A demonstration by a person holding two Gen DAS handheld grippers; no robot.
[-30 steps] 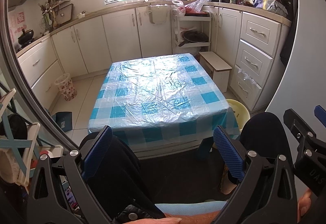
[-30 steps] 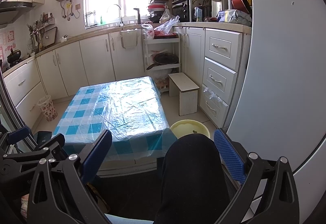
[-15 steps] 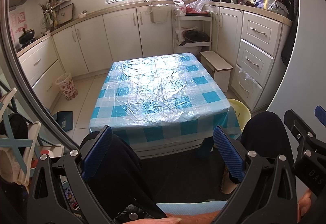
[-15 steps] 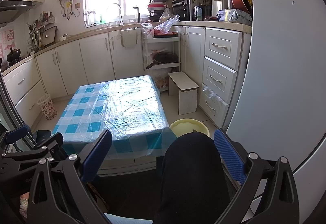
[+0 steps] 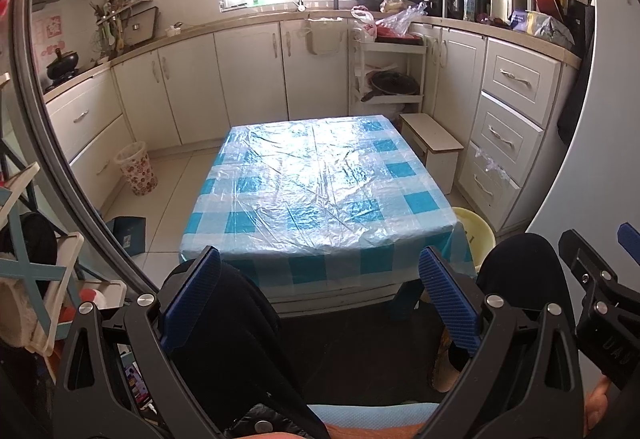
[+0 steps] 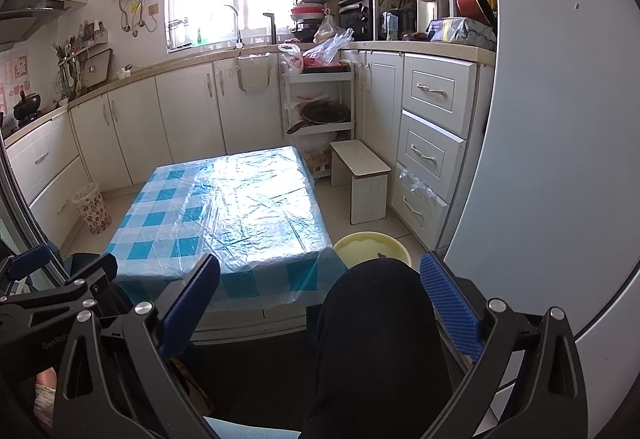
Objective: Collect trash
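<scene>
A low table (image 5: pixel 316 183) with a blue-and-white checked cloth under clear plastic stands ahead in both views (image 6: pixel 224 211); I see no trash on its top. My left gripper (image 5: pixel 320 299) is open and empty, held above the person's knees short of the table's near edge. My right gripper (image 6: pixel 320 303) is open and empty, also over a knee, to the right of the left one. A patterned waste basket (image 5: pixel 137 169) stands on the floor left of the table, also in the right wrist view (image 6: pixel 93 208).
A yellow basin (image 6: pixel 372 248) sits on the floor at the table's right front corner. A small white stool (image 5: pixel 434 149) stands right of the table. Cabinets (image 5: pixel 248 79) line the back and sides; a fridge (image 6: pixel 560 159) is at right. A dark box (image 5: pixel 129 234) lies on the left floor.
Both views have tilted up a little, so the table sits slightly lower in frame. Both grippers stay open and empty.
</scene>
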